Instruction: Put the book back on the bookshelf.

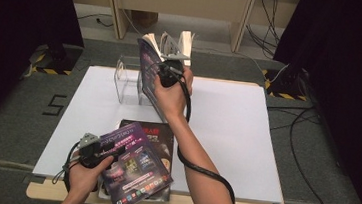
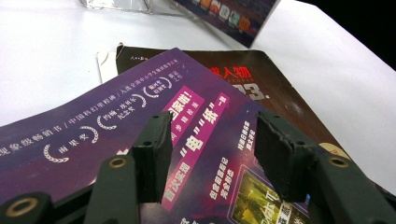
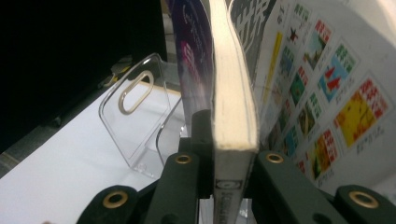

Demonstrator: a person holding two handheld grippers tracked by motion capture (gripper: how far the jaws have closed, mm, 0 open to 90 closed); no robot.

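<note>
My right gripper is raised over the back of the table, shut on the bottom edge of an upright purple-covered book. In the right gripper view its jaws squeeze the cream page block of that book. A clear acrylic book stand sits just left of it. A second book with a white picture cover stands against it on the right. My left gripper is open at the table front, its jaws spread over a flat purple book. That one lies on a dark brown book.
The white table top spreads to the right of both books. The acrylic stand has a slot handle in its side wall. Black curtains, floor cables and a wooden frame surround the table. A cable hangs from my right forearm.
</note>
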